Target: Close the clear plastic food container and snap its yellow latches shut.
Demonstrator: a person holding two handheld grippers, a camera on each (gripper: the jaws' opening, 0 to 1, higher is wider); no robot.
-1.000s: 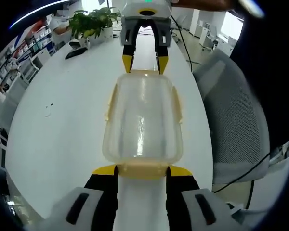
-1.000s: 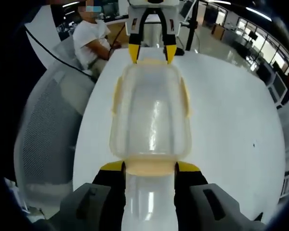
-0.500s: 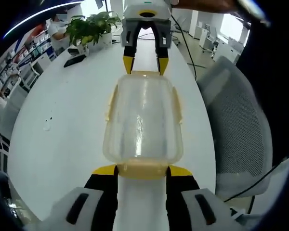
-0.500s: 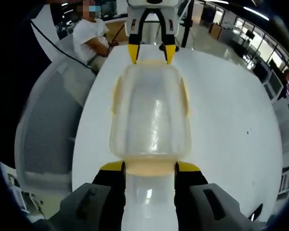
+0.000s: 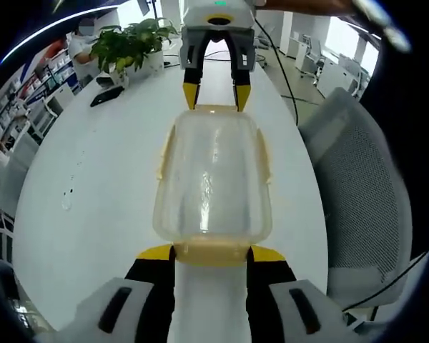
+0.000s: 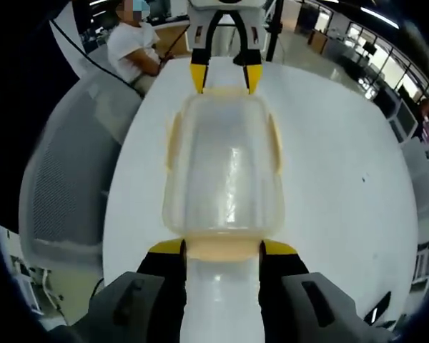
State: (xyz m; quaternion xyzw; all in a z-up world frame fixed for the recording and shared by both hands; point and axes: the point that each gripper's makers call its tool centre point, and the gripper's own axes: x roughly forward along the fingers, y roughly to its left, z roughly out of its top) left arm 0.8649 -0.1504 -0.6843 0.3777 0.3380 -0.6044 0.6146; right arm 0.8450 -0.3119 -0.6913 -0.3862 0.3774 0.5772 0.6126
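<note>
Left gripper (image 5: 211, 251) and right gripper (image 6: 222, 248) each clamp an end latch of the container (image 5: 211, 175) above the table (image 5: 93, 179).

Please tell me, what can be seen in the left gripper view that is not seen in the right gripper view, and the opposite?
The left gripper view has a potted plant and a dark flat object near it on the white table, with a grey mesh chair to the right. The right gripper view has a seated person in a white shirt and the mesh chair to the left. Both share the clear container, lid on, yellow latches along its sides, with the left gripper at one end latch and the right gripper at the opposite one.
</note>
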